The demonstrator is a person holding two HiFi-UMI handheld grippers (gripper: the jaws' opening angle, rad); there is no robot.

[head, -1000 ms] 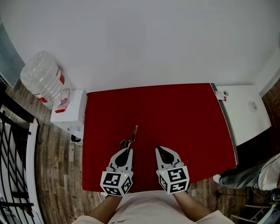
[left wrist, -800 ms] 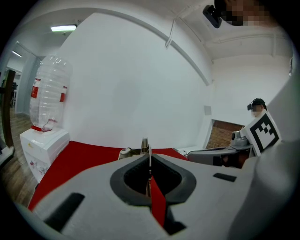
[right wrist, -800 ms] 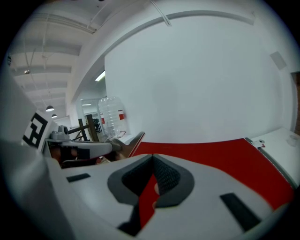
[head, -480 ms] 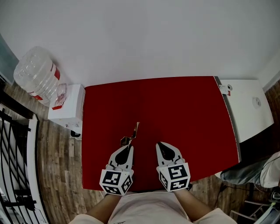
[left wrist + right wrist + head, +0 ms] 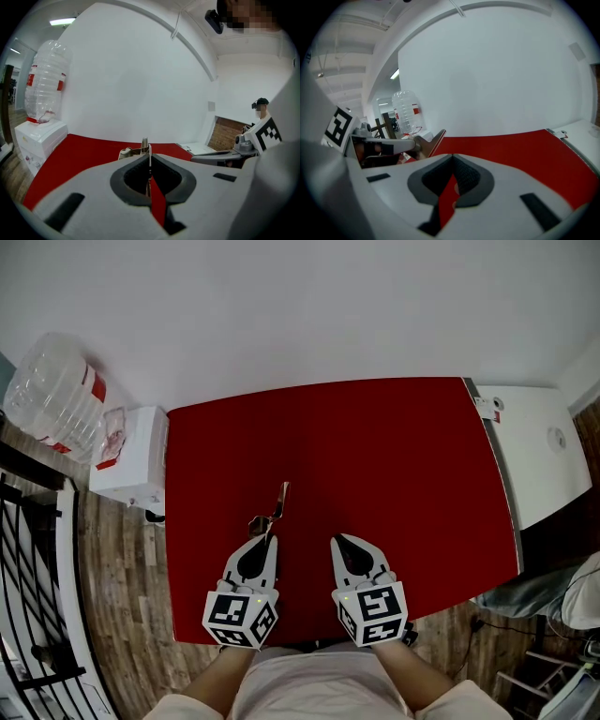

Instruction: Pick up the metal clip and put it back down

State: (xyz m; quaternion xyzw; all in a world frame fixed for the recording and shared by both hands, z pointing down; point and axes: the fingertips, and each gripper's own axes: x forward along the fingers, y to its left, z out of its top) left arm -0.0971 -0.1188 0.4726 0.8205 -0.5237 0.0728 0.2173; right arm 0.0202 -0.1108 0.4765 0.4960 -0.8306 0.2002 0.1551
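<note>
1. Currently the left gripper (image 5: 269, 539) has its jaws clenched on the near end of the clip (image 5: 275, 508). Its own view shows a thin metal edge pinched at the jaw tips, with the rest of the clip sticking out ahead.
2. The clip sits just below and left of the middle of the head view, over the red surface (image 5: 403, 456). It points up the frame and slightly right. Whether its far end touches the surface cannot be told.
3. The right gripper (image 5: 337, 540) hovers beside the left, toward lower centre. Its jaws are together with nothing between them, and only red surface shows through the gap behind the tips. It is apart from the clip.
4. Judged from the task, the step in hand is likely setting the clip down. To do it well, the left gripper should sink gently until the clip lies flat on the surface, rather than letting it drop.
5. The grip is narrow and at one end, so the clip may swing or twist. A level, slow wrist would guard against that.
6. The jaws should part only once the clip rests on the surface. The gripper should then draw straight back toward the bottom of the frame, so the tips do not drag the clip.
7. The right gripper has no part in this step and is best kept off to the side.
</note>
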